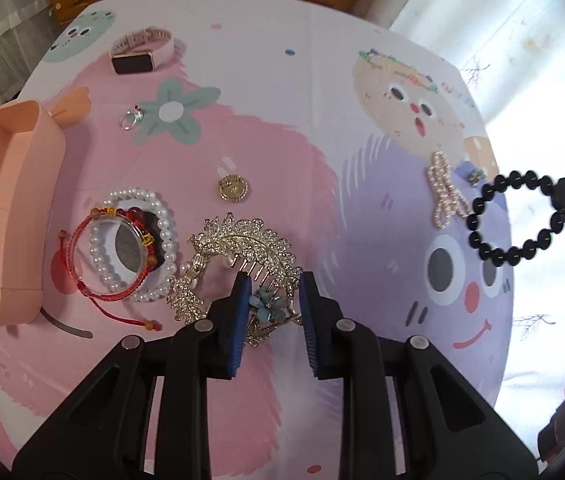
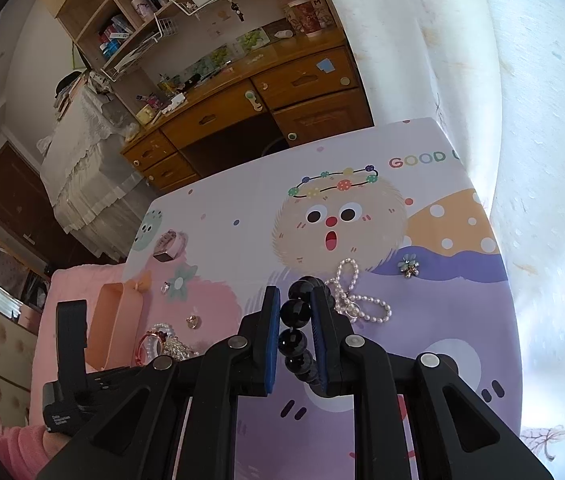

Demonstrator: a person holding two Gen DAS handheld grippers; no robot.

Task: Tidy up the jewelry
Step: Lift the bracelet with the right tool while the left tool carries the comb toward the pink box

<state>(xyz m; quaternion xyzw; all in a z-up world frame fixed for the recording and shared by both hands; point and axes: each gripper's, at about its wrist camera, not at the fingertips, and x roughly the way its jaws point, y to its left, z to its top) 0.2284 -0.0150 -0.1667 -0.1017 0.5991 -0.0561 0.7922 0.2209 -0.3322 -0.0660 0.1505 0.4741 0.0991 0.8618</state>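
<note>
My left gripper (image 1: 274, 280) is open, its fingers on either side of a blue flower hairpin (image 1: 267, 307) beside a rhinestone feather comb (image 1: 242, 252). My right gripper (image 2: 295, 294) is shut on a black bead bracelet (image 2: 296, 332) and holds it above the table; the bracelet also shows in the left wrist view (image 1: 514, 216). A pink open box (image 1: 6, 216) stands at the left. A pearl bracelet (image 1: 162, 240), a red cord bracelet (image 1: 98, 264), a gold brooch (image 1: 233, 189), a ring (image 1: 130, 118) and a pink watch (image 1: 140, 50) lie on the table.
A pearl bow (image 1: 444, 190) and a small flower brooch (image 2: 409, 265) lie at the right on the cartoon-printed tablecloth (image 1: 282, 120). A wooden desk (image 2: 242, 108) stands beyond the table's far edge. A curtain (image 2: 522, 120) hangs on the right.
</note>
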